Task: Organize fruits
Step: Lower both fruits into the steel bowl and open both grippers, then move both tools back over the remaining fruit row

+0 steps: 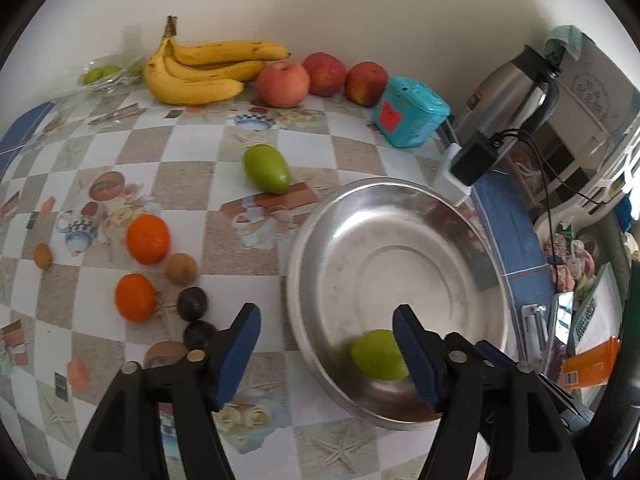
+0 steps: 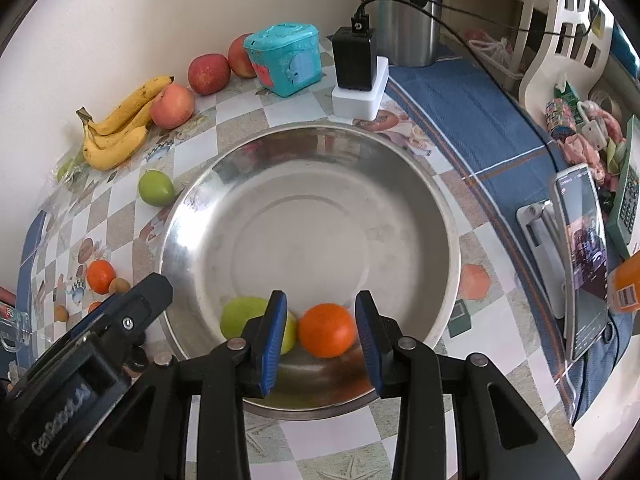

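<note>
The tabletop [image 1: 188, 184] wears a checked cloth. On it lie bananas [image 1: 200, 70], 3 apples [image 1: 283, 83] along the wall, a teal box [image 1: 408, 112], a steel bowl [image 1: 316, 240], a green fruit [image 1: 267, 168] and 2 oranges [image 1: 147, 239]. Small brown and dark fruits [image 1: 182, 268] sit near the oranges.

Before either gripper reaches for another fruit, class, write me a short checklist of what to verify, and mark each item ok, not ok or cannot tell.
1. Left gripper open and empty: ok.
2. Right gripper open, with the orange lying free between its fingers: ok.
3. Orange and green fruit inside the steel bowl: ok.
4. All fruit collected: not ok; a green mango, two oranges and small dark fruits remain on the table.
5. Bowl has room for more: ok.
6. Fruit in the bowl at rest: cannot tell; the green one looks blurred.
</note>
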`<move>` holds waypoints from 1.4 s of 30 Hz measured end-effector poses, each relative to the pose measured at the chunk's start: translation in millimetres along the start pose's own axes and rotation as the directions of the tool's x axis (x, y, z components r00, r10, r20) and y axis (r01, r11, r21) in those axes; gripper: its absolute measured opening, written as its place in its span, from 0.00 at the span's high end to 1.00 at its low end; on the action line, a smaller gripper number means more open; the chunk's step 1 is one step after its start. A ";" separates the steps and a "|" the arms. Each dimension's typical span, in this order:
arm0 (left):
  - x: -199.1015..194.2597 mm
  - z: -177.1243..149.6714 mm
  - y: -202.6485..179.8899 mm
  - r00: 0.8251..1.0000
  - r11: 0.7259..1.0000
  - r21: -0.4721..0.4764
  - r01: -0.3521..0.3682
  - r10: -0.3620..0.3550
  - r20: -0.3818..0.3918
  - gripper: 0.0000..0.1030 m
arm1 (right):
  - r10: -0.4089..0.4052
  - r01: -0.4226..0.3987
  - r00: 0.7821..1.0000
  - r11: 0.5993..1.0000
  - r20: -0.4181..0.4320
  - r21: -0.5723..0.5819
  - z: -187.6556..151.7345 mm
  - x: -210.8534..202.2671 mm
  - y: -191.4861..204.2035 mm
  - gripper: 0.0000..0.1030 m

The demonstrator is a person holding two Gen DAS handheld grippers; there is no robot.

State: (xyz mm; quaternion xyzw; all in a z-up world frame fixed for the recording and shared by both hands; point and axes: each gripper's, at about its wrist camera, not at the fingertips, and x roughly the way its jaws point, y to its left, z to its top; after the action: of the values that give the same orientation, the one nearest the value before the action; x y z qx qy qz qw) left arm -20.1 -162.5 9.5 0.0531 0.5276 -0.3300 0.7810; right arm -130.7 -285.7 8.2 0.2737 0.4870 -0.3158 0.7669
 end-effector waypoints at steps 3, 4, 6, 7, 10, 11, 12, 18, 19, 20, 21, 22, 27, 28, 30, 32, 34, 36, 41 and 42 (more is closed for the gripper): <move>-2.7 0.4 6.4 0.999 0.999 -0.004 -0.054 0.054 -0.010 0.23 | 0.004 -0.004 1.000 1.000 -0.009 0.013 -0.1 0.7 -0.1 0.64; -4.0 0.5 9.2 0.997 0.997 -0.005 -0.078 0.078 -0.016 0.23 | 0.004 -0.004 1.000 1.000 -0.009 0.015 -0.3 0.3 0.0 0.64; -7.5 1.3 17.0 0.995 0.995 -0.022 -0.100 0.100 -0.023 0.23 | 0.000 0.000 1.000 1.000 -0.005 0.014 -0.5 -1.1 1.0 0.64; -9.8 1.7 21.0 0.995 0.994 -0.034 -0.101 0.101 -0.022 0.23 | -0.005 0.005 1.000 1.000 -0.002 0.010 -0.6 -2.1 1.9 0.64; -17.7 3.0 34.4 0.993 0.991 -0.070 -0.116 0.115 -0.017 0.23 | -0.007 0.007 1.000 1.000 0.010 -0.004 -1.2 -5.5 5.5 0.64; -20.2 3.3 38.0 0.992 0.989 -0.077 -0.124 0.124 -0.013 0.23 | -0.007 0.007 1.000 1.000 0.014 -0.010 -1.5 -6.6 7.2 0.64; -23.5 3.8 42.8 0.991 0.987 -0.084 -0.137 0.137 -0.007 0.22 | -0.009 0.009 1.000 1.000 0.018 -0.020 -1.8 -8.0 9.6 0.65; -40.1 4.1 66.9 0.979 0.973 -0.114 -0.200 0.203 0.019 0.21 | -0.013 0.015 0.999 0.998 0.030 -0.055 -5.2 -14.7 20.5 0.65; -42.6 3.6 70.7 0.977 0.971 -0.117 -0.210 0.214 0.023 0.20 | -0.012 0.014 0.999 0.998 0.031 -0.061 -6.3 -15.7 22.8 0.65; -45.1 3.2 74.3 0.975 0.969 -0.120 -0.216 0.221 0.027 0.20 | -0.012 0.014 0.999 0.998 0.031 -0.065 -6.3 -16.0 24.4 0.65; -47.8 2.4 77.8 0.974 0.968 -0.122 -0.219 0.224 0.030 0.19 | -0.012 0.015 0.999 0.997 0.032 -0.070 -6.7 -16.7 27.0 0.65; -49.6 2.3 80.6 0.973 0.967 -0.125 -0.222 0.227 0.033 0.19 | -0.012 0.014 0.999 0.997 0.033 -0.076 -7.0 -17.4 30.1 0.65; -59.0 2.2 96.3 0.970 0.962 -0.144 -0.231 0.240 0.046 0.19 | -0.004 0.008 0.999 0.994 0.032 -0.108 -10.5 -20.3 47.1 0.65; -60.1 1.9 99.0 0.969 0.961 -0.145 -0.233 0.242 0.047 0.19 | 0.003 0.001 0.999 0.994 0.033 -0.113 -11.5 -21.0 51.3 0.65; -63.3 0.5 105.5 0.967 0.959 -0.152 -0.239 0.249 0.049 0.19 | 0.016 -0.012 0.999 0.992 0.033 -0.128 -13.4 -22.4 59.8 0.65; -66.4 -0.2 111.2 0.966 0.957 -0.160 -0.242 0.253 0.052 0.19 | 0.022 -0.017 0.999 0.989 0.035 -0.147 -15.5 -23.3 69.5 0.65; -70.7 -0.4 118.1 0.965 0.955 -0.172 -0.244 0.257 0.058 0.19 | 0.024 -0.018 0.999 0.986 0.034 -0.169 -18.1 -23.7 79.5 0.65; -74.6 -1.1 125.0 0.964 0.952 -0.184 -0.244 0.259 0.063 0.19 | 0.028 -0.022 0.999 0.983 0.032 -0.180 -20.3 -23.9 87.6 0.65; -82.2 -5.2 146.3 0.959 0.941 -0.220 -0.257 0.276 0.063 0.19 | 0.054 -0.048 0.998 0.978 0.027 -0.205 -25.5 -24.8 109.1 0.65; -84.0 -6.5 151.5 0.958 0.938 -0.230 -0.259 0.280 0.063 0.19 | 0.059 -0.052 0.998 0.976 0.026 -0.212 -26.7 -25.2 114.5 0.65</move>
State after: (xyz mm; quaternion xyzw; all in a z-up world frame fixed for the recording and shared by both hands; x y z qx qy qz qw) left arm 42.3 -3.4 38.6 0.0224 0.5110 -0.1617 0.8439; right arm -68.3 -186.3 34.2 0.1992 0.4973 -0.2452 0.8080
